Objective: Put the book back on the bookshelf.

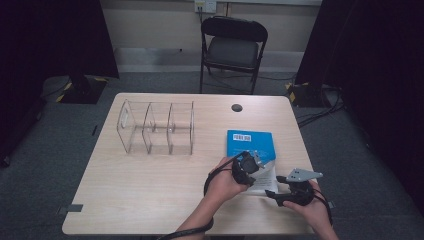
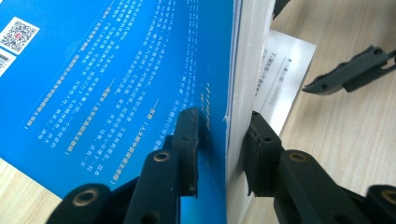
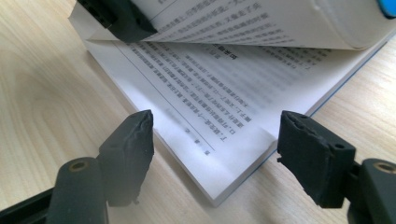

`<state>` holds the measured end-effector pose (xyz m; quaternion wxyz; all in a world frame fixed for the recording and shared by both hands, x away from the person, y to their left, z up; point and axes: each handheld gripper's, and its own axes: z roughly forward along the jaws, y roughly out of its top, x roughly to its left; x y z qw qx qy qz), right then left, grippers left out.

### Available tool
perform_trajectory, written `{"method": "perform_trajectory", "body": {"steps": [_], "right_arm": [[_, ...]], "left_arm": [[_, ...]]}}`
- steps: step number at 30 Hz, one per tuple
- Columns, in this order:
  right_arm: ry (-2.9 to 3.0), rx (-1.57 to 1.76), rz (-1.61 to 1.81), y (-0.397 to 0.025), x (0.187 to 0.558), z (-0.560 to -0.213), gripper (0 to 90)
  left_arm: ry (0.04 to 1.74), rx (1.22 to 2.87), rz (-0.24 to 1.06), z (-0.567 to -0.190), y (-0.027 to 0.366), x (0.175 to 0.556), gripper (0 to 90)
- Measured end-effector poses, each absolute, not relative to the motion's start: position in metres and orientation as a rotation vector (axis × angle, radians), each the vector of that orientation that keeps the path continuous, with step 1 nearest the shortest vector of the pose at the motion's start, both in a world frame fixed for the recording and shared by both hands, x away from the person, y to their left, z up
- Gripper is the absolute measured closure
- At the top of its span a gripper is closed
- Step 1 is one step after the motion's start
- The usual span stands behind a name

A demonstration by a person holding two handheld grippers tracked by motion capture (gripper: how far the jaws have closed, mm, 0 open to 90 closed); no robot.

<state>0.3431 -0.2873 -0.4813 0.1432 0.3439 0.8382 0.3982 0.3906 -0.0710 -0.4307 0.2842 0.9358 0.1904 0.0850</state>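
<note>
A blue-covered book (image 1: 250, 142) lies at the right of the table (image 1: 150, 190). My left gripper (image 1: 255, 162) is shut on its blue cover (image 2: 116, 79) together with a wad of pages (image 2: 240, 93), lifted off the rest. The printed pages underneath (image 3: 210, 102) stay flat on the wood. My right gripper (image 3: 219, 154) is open low over the table, and the near corner of the flat pages lies between its jaws without touching them. In the high view it (image 1: 274, 186) sits just right of the left hand. One of its fingers (image 2: 350, 72) appears beyond the book.
A clear plastic organizer (image 1: 157, 127) with three compartments stands at the table's left rear. A small black round object (image 1: 236, 107) lies near the far edge. A folding chair (image 1: 233, 45) stands behind the table.
</note>
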Motion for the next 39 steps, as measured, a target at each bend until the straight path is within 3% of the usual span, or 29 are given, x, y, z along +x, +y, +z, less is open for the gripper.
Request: {"method": "perform_trajectory", "body": {"steps": [15,39], "right_arm": [[2.404,0.965,1.198,-0.284,0.34,-0.481,19.5],[2.469,0.944,1.174,-0.282,0.339,-0.488,14.5]], "left_arm": [[0.56,2.539,0.183,-0.41,-0.071,0.397,72.3],[0.616,2.561,0.156,-0.385,-0.07,0.408,74.5]]}}
